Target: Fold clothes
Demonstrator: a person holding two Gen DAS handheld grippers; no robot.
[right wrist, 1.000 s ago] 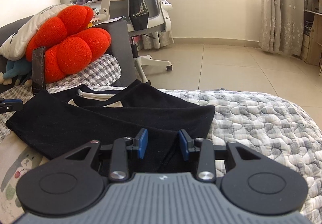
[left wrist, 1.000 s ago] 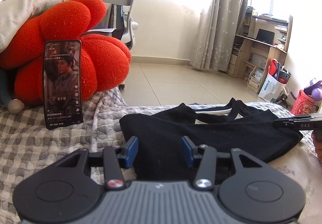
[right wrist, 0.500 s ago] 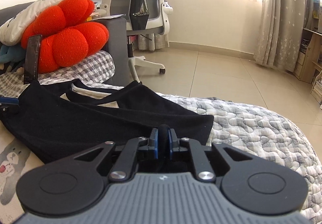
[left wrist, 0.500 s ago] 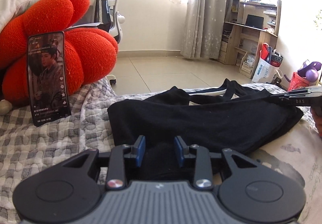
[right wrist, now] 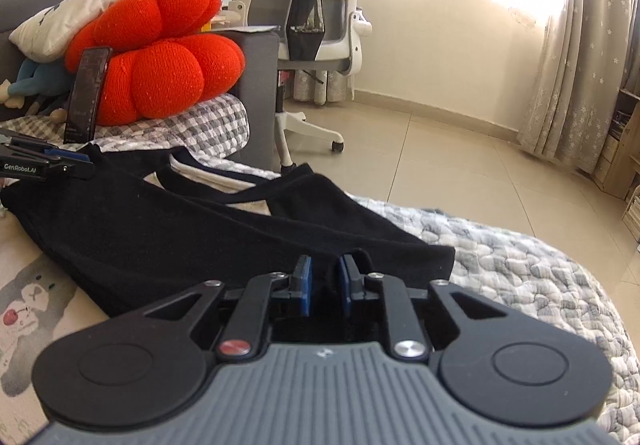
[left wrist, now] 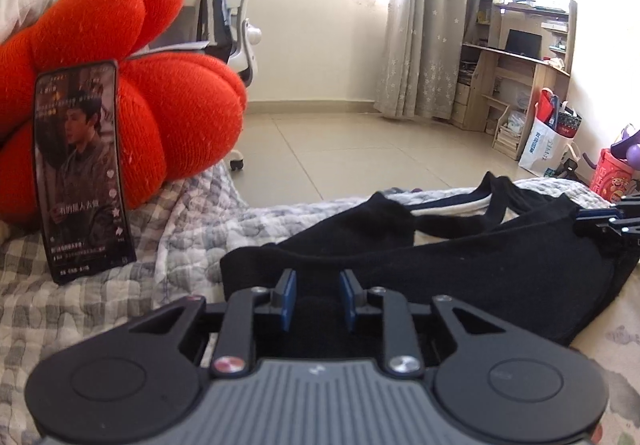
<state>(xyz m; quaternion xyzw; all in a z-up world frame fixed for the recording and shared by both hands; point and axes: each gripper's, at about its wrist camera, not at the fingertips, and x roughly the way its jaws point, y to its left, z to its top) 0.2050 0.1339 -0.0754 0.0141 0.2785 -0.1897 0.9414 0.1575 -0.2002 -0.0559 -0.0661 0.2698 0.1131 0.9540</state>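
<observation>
Black garment lies on quilted bed cover, long axis running L–R between grippers, near hem hidden behind both; L gripper closing, R gripper opening, fabric between pads, grip unclear.

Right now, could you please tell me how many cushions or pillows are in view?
2: a red knitted knot-shaped cushion behind the propped phone, and a white pillow resting above it. Others may be hidden.

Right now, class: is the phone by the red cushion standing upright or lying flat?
Upright. The phone stands on its bottom edge on the checked quilt, leaning back against the red cushion, lit screen facing out.
</observation>
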